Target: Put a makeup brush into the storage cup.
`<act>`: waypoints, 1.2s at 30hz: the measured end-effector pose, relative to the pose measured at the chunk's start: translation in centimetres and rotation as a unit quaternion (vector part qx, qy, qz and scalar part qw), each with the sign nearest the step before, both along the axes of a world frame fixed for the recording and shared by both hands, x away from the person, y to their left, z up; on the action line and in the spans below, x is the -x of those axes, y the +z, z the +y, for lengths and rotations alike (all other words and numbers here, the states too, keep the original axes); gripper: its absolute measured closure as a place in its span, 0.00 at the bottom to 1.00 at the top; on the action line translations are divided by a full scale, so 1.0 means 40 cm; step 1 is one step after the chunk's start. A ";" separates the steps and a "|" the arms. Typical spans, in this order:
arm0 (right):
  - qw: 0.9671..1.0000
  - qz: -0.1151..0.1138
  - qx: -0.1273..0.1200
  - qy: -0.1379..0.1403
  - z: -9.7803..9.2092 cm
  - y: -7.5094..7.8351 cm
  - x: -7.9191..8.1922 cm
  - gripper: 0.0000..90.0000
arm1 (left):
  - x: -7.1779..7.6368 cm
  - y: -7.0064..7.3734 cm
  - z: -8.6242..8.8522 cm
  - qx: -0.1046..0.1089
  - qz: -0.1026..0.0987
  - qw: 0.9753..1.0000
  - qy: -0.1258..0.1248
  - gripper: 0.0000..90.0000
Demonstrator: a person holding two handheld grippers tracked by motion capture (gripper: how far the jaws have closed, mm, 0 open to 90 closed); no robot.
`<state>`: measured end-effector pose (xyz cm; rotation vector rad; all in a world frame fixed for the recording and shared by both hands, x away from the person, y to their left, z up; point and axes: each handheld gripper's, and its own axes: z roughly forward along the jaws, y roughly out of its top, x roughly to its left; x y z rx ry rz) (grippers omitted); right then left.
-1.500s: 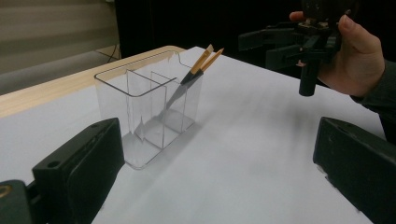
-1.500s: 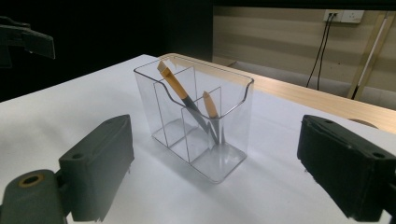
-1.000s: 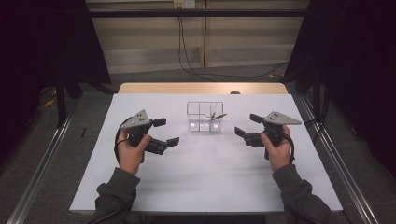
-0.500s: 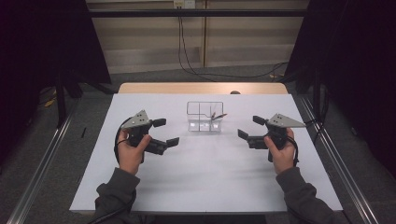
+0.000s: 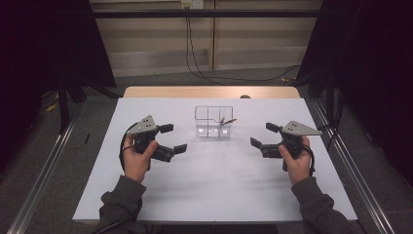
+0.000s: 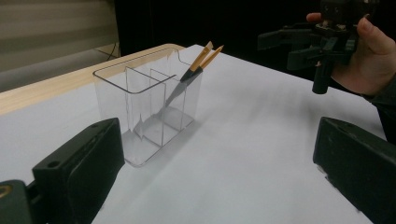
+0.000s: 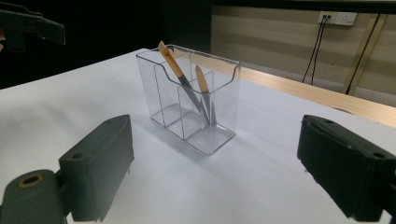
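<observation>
Left gripper: jaws wide apart, nothing between them. Right gripper: jaws likewise spread, empty. Clear acrylic organizer stands upright on the white table, ahead of both sets of jaws and apart from them, roughly midway between the two grippers. Two brushes with tan handles lean tilted inside one end compartment, tips rising above the rim.
</observation>
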<state>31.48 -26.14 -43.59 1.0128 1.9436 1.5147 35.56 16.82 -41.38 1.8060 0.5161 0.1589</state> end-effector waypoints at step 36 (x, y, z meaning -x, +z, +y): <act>1.000 -0.004 0.004 0.005 -0.046 -0.002 0.048 0.11 | 0.002 0.001 0.012 0.001 -0.004 1.000 0.007 0.02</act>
